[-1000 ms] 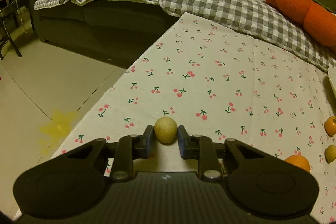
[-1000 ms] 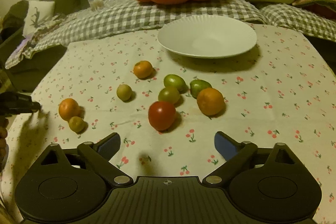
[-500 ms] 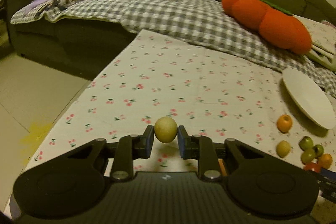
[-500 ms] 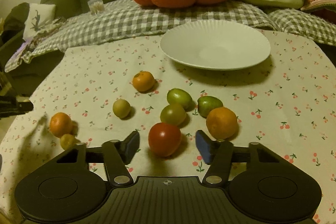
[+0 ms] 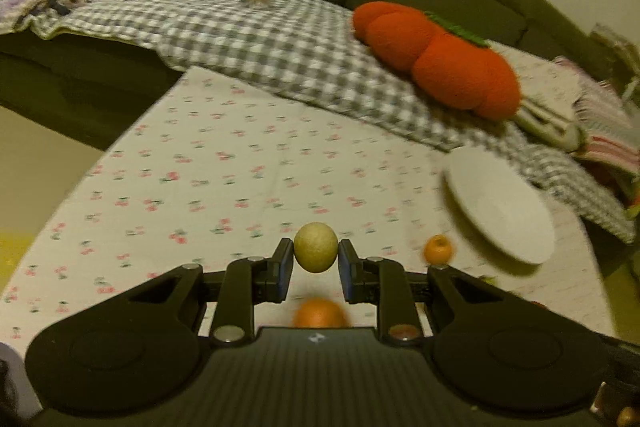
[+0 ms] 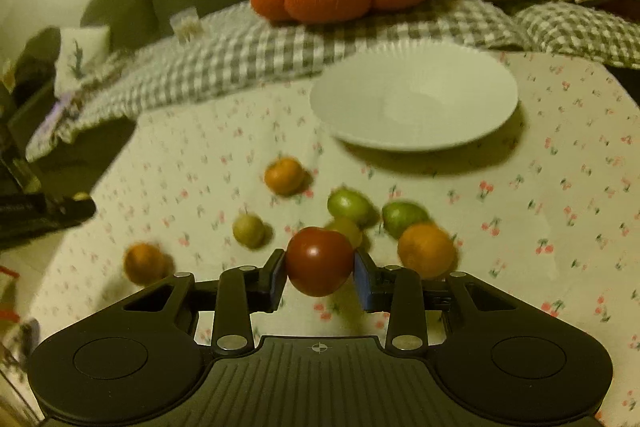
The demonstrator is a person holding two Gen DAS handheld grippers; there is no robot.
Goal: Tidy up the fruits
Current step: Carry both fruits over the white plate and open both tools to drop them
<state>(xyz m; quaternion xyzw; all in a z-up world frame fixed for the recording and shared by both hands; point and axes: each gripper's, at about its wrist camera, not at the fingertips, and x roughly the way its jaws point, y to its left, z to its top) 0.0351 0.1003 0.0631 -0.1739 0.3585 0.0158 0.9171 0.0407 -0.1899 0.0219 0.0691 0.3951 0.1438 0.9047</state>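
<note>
Left wrist view: my left gripper (image 5: 316,263) is clenched on a small yellow-green round fruit (image 5: 315,247), pads pressed on both its sides, fruit lifted clear of the cherry-print tablecloth (image 5: 224,183). Under the jaws an orange fruit (image 5: 320,313) lies on the cloth, blurred and half cut off by the gripper body. A small orange (image 5: 438,249) sits just beside the white plate (image 5: 500,215), which stands near the table's far right edge; plate looks bare, blur makes it hard to be sure. Beyond the far edge, a checked blanket (image 5: 256,39) on the sofa and an orange pumpkin cushion (image 5: 436,55).

Right wrist view: my right gripper (image 6: 319,277) has its jaws closing on a red tomato (image 6: 319,261); pads touch both its sides, so it is grasped. Can't tell whether the tomato is off the cloth. Right behind it a green fruit (image 6: 347,229) is mostly hidden. Near it: two more green fruits (image 6: 349,205) (image 6: 404,219), a large orange (image 6: 426,250), a pale round fruit (image 6: 249,230), and oranges further out (image 6: 284,175) (image 6: 144,263). All are blurred. Left gripper's dark tip (image 6: 52,213) pokes in at the table's left edge, grip unreadable from here.
</note>
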